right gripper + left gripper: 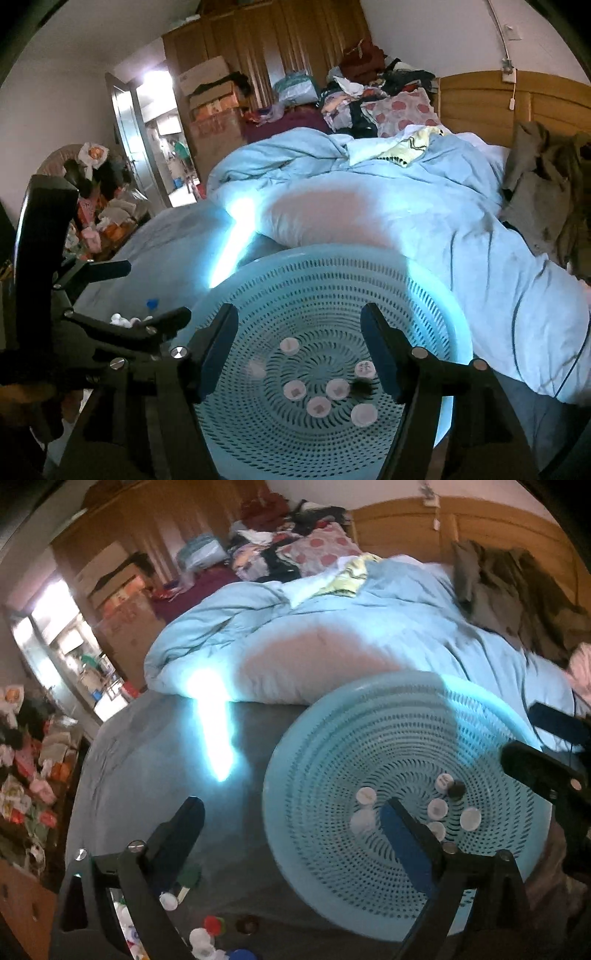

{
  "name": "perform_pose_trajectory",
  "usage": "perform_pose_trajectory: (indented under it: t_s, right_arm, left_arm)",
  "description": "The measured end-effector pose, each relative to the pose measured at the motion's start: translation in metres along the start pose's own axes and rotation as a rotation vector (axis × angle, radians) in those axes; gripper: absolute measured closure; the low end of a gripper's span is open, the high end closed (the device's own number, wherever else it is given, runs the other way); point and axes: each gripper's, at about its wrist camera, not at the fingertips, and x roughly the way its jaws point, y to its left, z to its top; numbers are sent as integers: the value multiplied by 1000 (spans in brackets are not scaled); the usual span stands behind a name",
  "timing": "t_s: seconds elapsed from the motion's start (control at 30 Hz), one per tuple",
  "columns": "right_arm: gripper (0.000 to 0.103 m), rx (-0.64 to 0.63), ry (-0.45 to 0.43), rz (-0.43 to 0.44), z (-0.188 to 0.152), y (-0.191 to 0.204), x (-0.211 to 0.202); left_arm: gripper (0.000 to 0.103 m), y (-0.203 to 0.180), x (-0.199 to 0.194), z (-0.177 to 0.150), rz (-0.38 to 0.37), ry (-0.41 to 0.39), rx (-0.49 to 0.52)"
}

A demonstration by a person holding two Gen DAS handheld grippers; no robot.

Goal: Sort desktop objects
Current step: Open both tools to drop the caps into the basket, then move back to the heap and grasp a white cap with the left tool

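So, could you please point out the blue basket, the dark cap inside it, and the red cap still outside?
blue basket (332, 266), right wrist view, far rim.
dark cap (456, 789), left wrist view, its top.
red cap (211, 923), left wrist view, its top.

Basket (424, 295): pale blue, perforated swirl pattern. Caps (362, 415) inside: white; one dark (362, 386). Duvet (424, 192): light blue. Pillow (402, 107): pink, red spots. Headboard (480, 99): tan wood. Gripper fingers (376, 350): black, blue pads.
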Motion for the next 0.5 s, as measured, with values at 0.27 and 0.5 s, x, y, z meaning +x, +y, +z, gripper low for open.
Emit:
perform_pose_trajectory:
  t_s: [0.27, 0.5]
  right_arm:
    - [38, -56, 41, 98, -30, 34, -7]
    - [38, -136, 167, 196, -79, 80, 13]
  left_arm:
    - [4, 147, -37, -98, 86, -10, -304]
    - [19, 226, -44, -238, 130, 97, -488]
